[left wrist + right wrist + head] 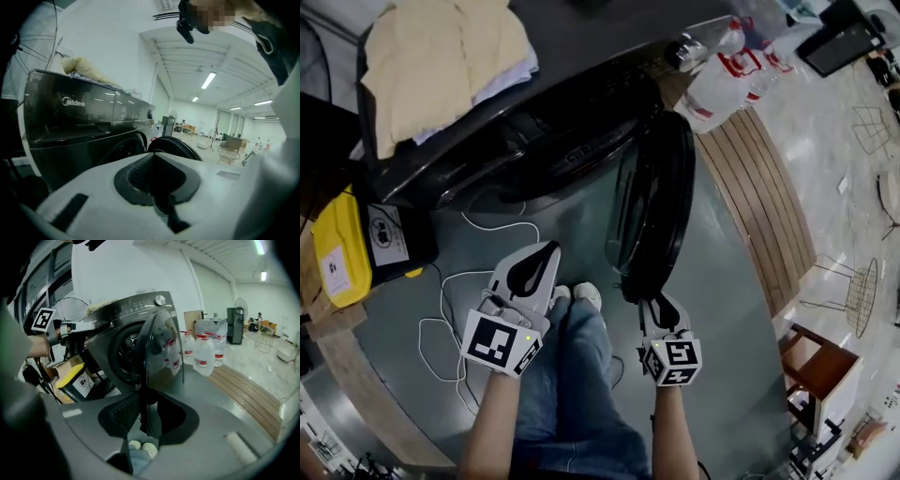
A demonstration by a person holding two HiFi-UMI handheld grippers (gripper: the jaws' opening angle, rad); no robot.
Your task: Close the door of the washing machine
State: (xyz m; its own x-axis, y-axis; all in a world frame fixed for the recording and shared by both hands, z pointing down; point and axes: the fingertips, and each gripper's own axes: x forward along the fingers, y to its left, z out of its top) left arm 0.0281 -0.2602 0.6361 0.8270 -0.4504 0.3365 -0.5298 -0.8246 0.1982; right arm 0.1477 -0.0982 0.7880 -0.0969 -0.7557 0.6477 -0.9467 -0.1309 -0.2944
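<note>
The dark front-loading washing machine (478, 155) stands with its round door (656, 197) swung out, edge-on to me in the right gripper view (161, 348). The drum opening (127, 350) is uncovered. My right gripper (645, 298) sits at the door's near lower rim, and in its own view (149, 397) the pads close on that rim from both sides. My left gripper (551, 248) hangs in front of the machine, left of the door, touching nothing. Its fingertips meet with nothing between them (153, 154).
Cream cloths (441, 56) lie on top of the machine. Large water bottles (722, 75) stand to its right beside a wooden plank strip (764, 206). A yellow container (342, 244) and a white cable (450, 300) are on the floor at left. My shoes (577, 295) are below the door.
</note>
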